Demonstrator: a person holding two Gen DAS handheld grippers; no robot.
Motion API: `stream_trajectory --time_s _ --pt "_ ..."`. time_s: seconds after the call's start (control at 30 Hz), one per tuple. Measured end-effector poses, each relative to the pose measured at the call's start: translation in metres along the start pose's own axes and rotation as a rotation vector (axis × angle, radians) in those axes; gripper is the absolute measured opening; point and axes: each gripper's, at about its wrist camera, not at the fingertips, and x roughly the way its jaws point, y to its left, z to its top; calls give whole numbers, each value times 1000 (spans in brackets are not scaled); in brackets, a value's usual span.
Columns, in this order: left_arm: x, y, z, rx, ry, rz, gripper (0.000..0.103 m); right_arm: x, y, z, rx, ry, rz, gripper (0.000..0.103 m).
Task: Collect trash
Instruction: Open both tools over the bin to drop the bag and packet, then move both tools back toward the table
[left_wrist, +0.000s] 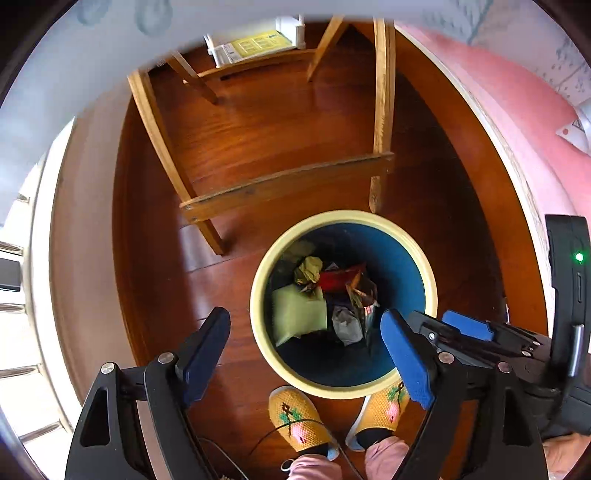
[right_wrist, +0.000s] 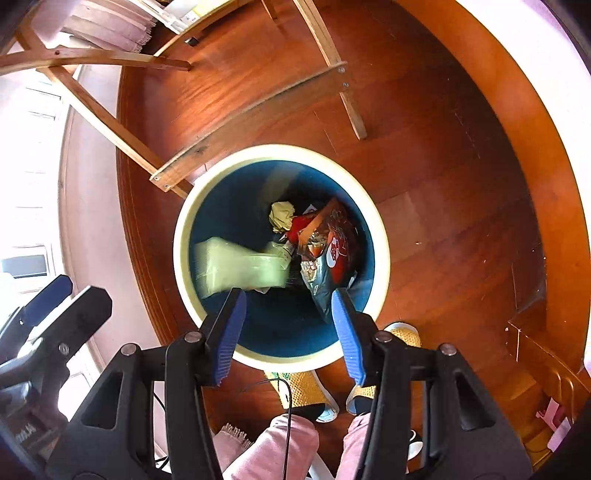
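Observation:
A round bin with a cream rim (left_wrist: 258, 295) (right_wrist: 382, 236) and a blue inside stands on the wooden floor below both grippers. In it lie a pale green packet (left_wrist: 299, 314) (right_wrist: 240, 266), a crumpled yellowish paper (left_wrist: 308, 269) (right_wrist: 281, 216), a red wrapper (left_wrist: 340, 278) and a foil snack bag (right_wrist: 332, 254). The green packet looks smeared by motion in the right wrist view. My left gripper (left_wrist: 306, 356) hangs open above the bin's near rim, holding nothing. My right gripper (right_wrist: 288, 336) is open too, over the bin's near side, empty.
Pale wooden furniture legs and a crossbar (left_wrist: 280, 184) (right_wrist: 255, 110) stand just behind the bin. A person's feet in yellow knitted slippers (left_wrist: 295, 417) (right_wrist: 306, 387) touch the near rim, with pink trousers and a thin black cable. A pink fabric surface (left_wrist: 517, 122) lies at the right.

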Motion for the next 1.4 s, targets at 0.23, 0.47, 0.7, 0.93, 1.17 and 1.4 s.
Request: stream_trajectory --time_s 0.23,0.47,0.7,0.93,1.17,1.4 --pt "-53 6 5 4 -35 20 85 -56 27 -12 -71 -55 -30 48" --pt "-140 6 13 17 -72 13 88 -129 56 -20 -126 -81 -67 50" --pt "-249 13 25 10 -141 3 90 -228 87 -30 -178 -128 -88 51" --pt "-362 25 42 43 -254 25 91 -339 111 -35 -180 -236 -59 52" --pt "-449 44 62 52 -364 19 91 -423 135 -39 -165 -360 -33 54" --pt "-506 61 80 72 -474 28 91 -468 164 -27 -180 -470 -41 54"
